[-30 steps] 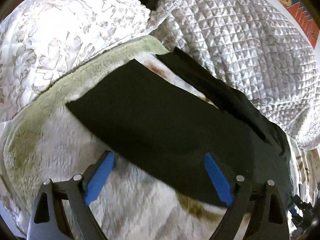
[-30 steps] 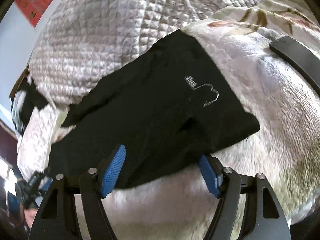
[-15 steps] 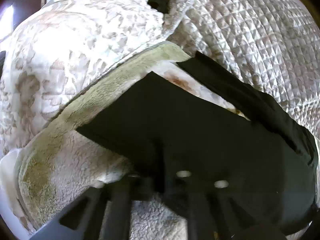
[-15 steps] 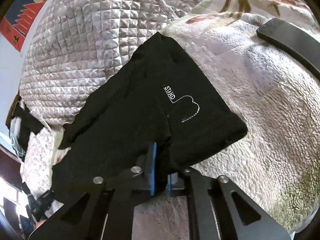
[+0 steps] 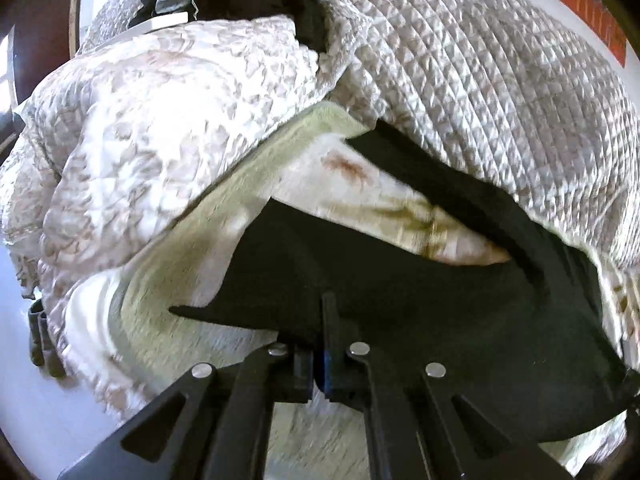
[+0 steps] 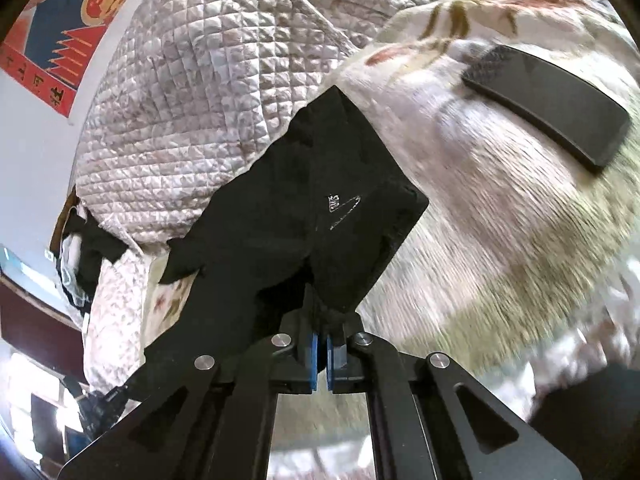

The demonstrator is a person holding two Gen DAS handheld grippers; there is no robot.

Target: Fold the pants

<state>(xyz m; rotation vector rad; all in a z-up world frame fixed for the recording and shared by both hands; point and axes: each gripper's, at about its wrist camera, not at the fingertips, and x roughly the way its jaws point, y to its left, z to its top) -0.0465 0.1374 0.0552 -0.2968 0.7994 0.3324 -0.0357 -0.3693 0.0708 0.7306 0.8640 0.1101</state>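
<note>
Black pants [image 5: 420, 292] lie on a fluffy cream blanket [image 5: 192, 272] on a bed. My left gripper [image 5: 318, 364] is shut on the pants' near edge, which rises off the blanket. In the right wrist view the pants [image 6: 320, 208] show small white stitched lettering near the waist end. My right gripper [image 6: 321, 354] is shut on the near edge by that end, and the cloth hangs lifted from its blue pads. The far leg runs under a quilted cover [image 5: 480, 80].
A quilted grey-white cover [image 6: 192, 92] is heaped behind the pants. A floral quilt [image 5: 152, 128] is piled at the left. A flat black phone-like slab [image 6: 548, 100] lies on the blanket at the right. A red and blue poster [image 6: 60, 20] hangs on the wall.
Both grippers were open around the pants' near edge a second ago. They closed on it and have lifted it off the blanket; both views are now higher.
</note>
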